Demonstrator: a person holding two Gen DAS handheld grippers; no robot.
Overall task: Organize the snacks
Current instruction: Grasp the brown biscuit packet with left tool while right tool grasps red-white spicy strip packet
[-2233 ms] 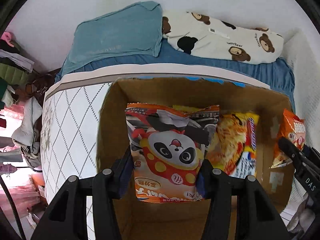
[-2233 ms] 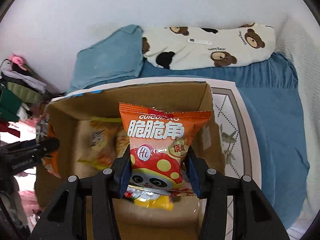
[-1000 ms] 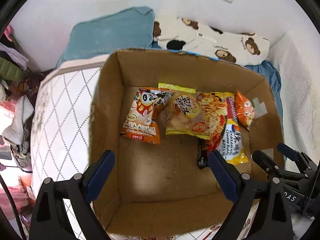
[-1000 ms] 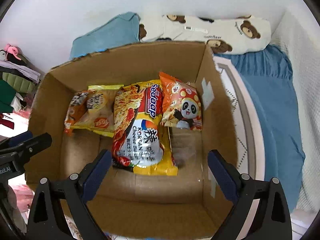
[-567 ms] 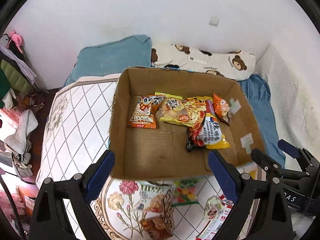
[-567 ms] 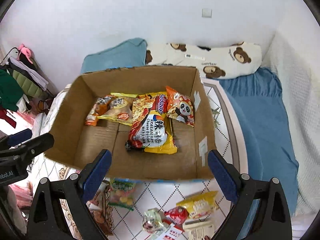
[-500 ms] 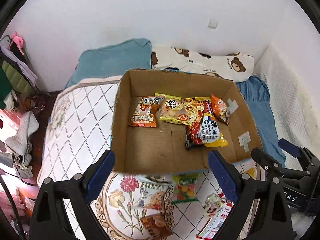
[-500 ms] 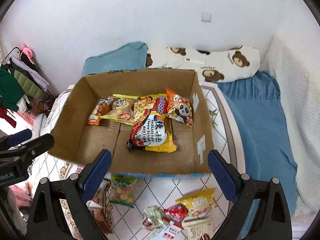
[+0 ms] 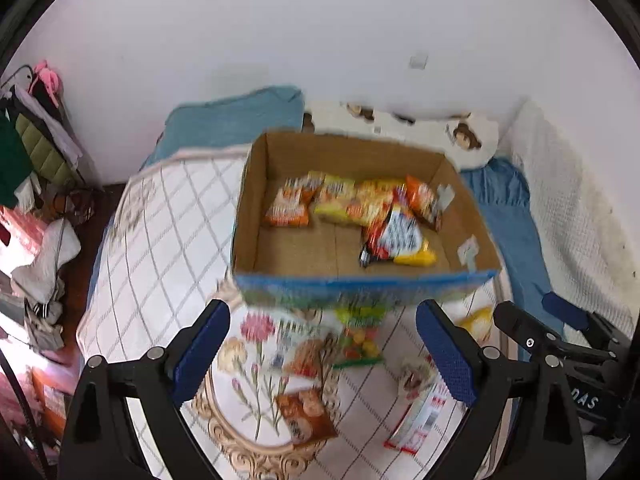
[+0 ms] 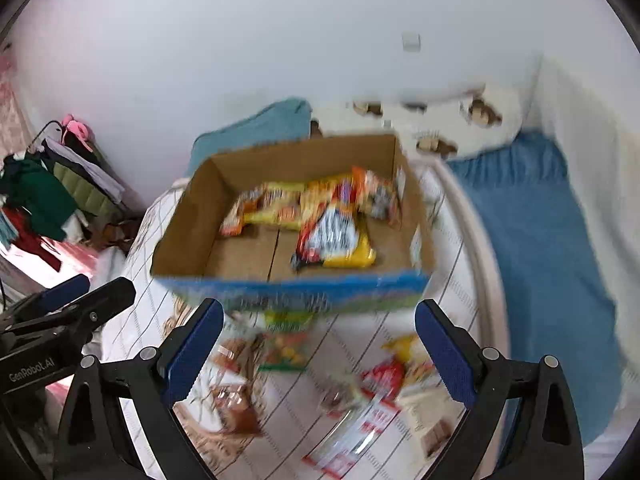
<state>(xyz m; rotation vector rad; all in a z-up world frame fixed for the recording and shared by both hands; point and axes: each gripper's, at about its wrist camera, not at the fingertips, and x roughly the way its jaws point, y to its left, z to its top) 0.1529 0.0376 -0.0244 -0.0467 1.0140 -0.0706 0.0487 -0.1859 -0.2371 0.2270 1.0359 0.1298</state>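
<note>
Cardboard box (image 9: 352,276): four snack packs inside; left gripper (image 9: 322,346), right gripper (image 10: 316,344) jaws released, empty.

I see a brown cardboard box (image 9: 256,208) with a blue front, orange, yellow and red snack bags (image 9: 352,204) inside it, a white quilt with grey diamond lines (image 9: 160,220), and a white pillow with brown bears (image 9: 460,136).

Both wrist cameras look steeply down from above, sharing the cardboard box (image 9: 360,280) (image 10: 288,292).
</note>
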